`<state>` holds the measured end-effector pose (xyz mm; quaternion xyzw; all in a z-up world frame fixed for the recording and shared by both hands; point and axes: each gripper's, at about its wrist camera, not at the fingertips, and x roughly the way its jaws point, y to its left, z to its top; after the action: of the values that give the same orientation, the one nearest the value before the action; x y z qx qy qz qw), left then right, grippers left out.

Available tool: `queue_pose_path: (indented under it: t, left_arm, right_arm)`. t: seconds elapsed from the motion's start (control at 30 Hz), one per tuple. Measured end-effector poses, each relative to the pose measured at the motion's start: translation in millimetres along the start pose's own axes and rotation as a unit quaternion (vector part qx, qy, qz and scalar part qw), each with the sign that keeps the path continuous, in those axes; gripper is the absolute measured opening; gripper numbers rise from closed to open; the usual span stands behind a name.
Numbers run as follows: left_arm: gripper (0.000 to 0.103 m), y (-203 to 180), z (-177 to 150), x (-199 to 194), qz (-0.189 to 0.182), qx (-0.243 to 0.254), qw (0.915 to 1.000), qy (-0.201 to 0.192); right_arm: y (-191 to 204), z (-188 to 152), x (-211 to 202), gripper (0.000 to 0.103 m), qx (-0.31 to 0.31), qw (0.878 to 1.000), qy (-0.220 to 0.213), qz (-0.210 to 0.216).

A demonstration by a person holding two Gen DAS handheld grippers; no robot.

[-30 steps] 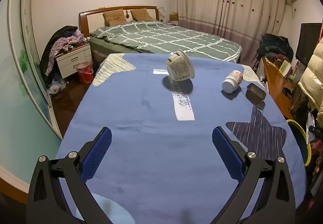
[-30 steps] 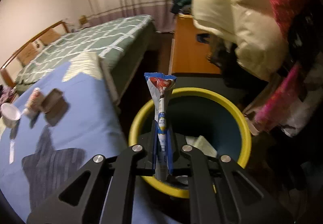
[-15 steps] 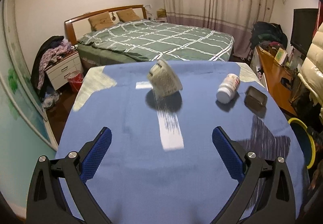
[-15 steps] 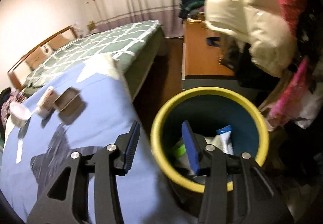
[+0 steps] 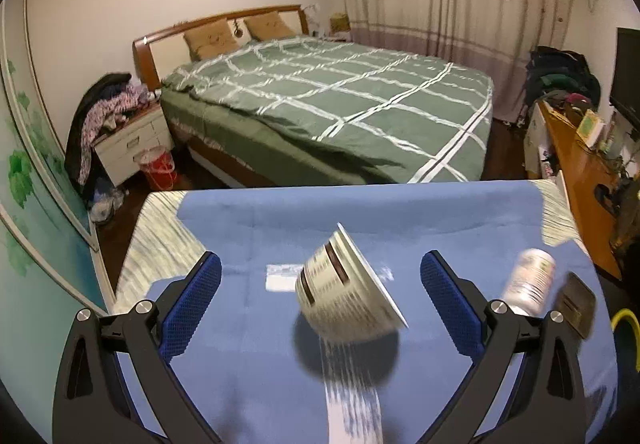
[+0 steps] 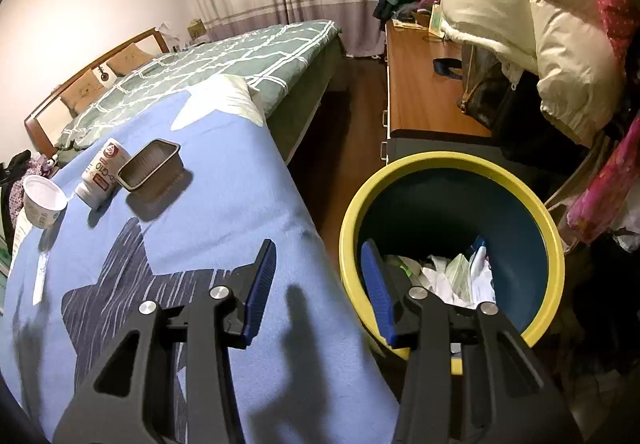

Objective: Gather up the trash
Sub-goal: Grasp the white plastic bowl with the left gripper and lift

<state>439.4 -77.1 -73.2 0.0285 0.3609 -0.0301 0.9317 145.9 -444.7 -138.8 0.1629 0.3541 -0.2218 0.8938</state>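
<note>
Left-wrist view: my left gripper (image 5: pixel 320 300) is standing wide open, empty, with the tipped paper cup (image 5: pixel 348 298) sitting blurred mid-frame between the fingers, not touching them. White bottle (image 5: pixel 528 280) and small dark tray (image 5: pixel 576 304) are lying at right on the blue cloth (image 5: pixel 248 364).

Right-wrist view: cup, bottle, tray are sitting upper left. My right gripper (image 6: pixel 318 284) is holding nothing, jaws apart, straddling the rim of the yellow bin (image 6: pixel 556 244), lower right. Trash is lying inside.

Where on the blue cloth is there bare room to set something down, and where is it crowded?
Free: the near stretch of the blue cloth, from the dark star to the edge beside the yellow bin. Also the left side, between the paper cup and the pale corner patch. Crowded: the far right corner, where cup, white bottle and small tray sit close together.
</note>
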Motion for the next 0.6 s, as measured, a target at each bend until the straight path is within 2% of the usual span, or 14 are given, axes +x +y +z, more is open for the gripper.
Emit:
queue_pose_path:
  t: [0.23, 0.43, 0.5, 0.6]
  left_arm:
    - [0.098, 27.4, 5.6, 39.3, 0.031, -0.016, 0.9991, 0.024]
    - [0.098, 89.6, -15.8, 36.9, 0.05, -0.066, 0.9957, 0.04]
    - [0.098, 106.8, -30.2, 28.7, 0.04, -0.08, 0.9952, 0.04]
    - [0.098, 116.5, -45.6, 12.1, -0.001, -0.091, 0.9956, 0.023]
  right_arm:
    - [4.7, -0.4, 2.8, 0.043, -0.005, 1.0, 0.007, -0.001]
    - [6.3, -0.1, 2.7, 0.043, -0.008, 1.0, 0.005, -0.001]
    - [6.2, -0.1, 2.7, 0.043, -0.008, 1.0, 0.005, -0.001]
    - [6.6, -0.1, 2.8, 0.043, -0.007, 1.0, 0.005, -0.001]
